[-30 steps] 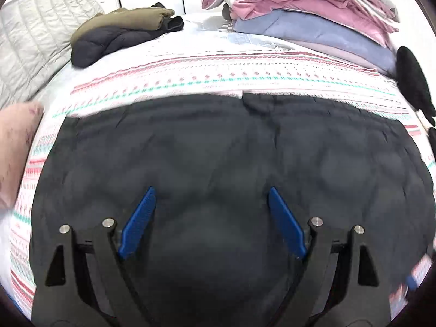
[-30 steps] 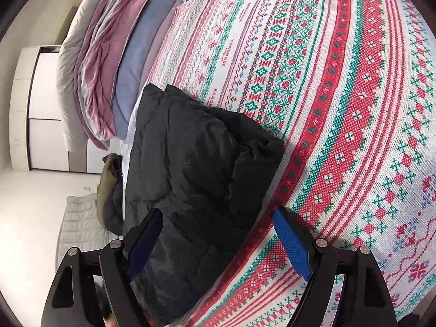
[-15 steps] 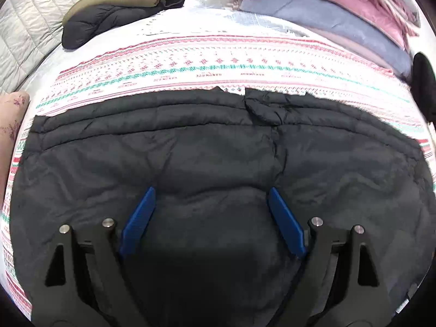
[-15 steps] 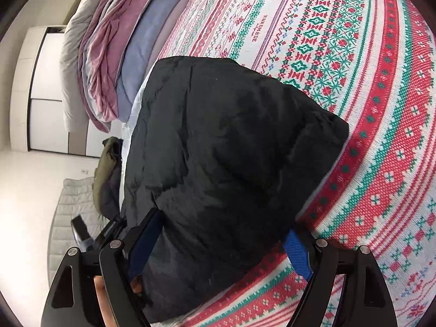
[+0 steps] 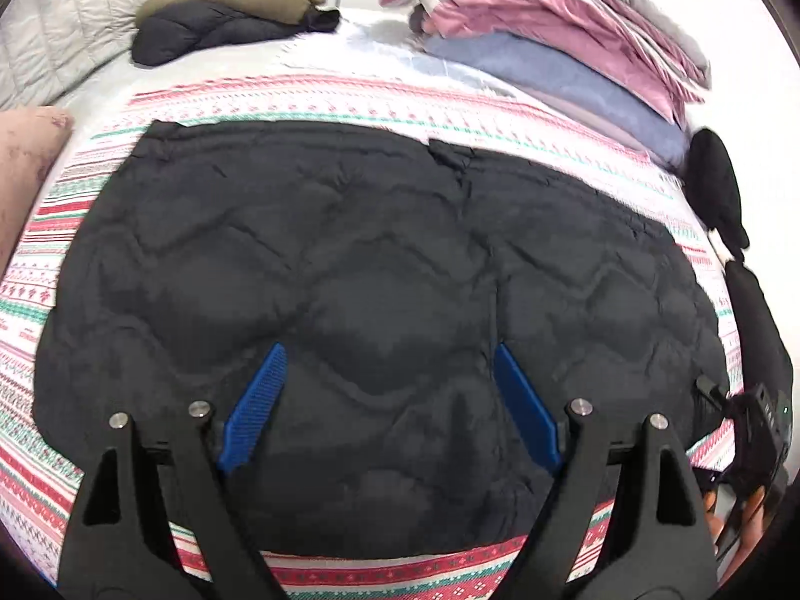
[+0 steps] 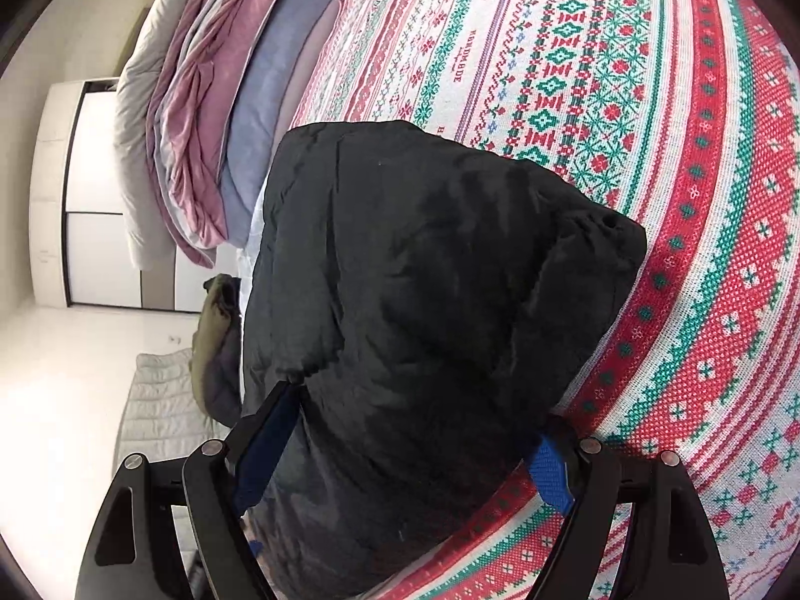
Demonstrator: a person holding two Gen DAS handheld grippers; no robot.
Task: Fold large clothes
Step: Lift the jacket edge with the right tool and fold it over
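A black quilted jacket [image 5: 380,290] lies folded on a red, green and white patterned bedspread [image 5: 310,95]. My left gripper [image 5: 385,400] hovers over its near half, open and empty, blue pads wide apart. In the right wrist view the jacket's end [image 6: 420,300] bulges between the blue pads of my right gripper [image 6: 400,440]. Its jaws stand wide on either side of the thick fabric, which hides the pad tips. The right gripper also shows in the left wrist view [image 5: 755,430] at the jacket's right edge.
Stacked pink, grey and blue bedding [image 5: 560,45] lies at the back right. An olive and a dark folded garment [image 5: 225,20] sit at the back left. A pink pillow [image 5: 25,170] is at the left, a black item [image 5: 715,185] at the right edge.
The right gripper moved forward onto the jacket's end, which now fills the space between its pads. The left gripper pulled back and up, so more of the jacket and bedspread shows.
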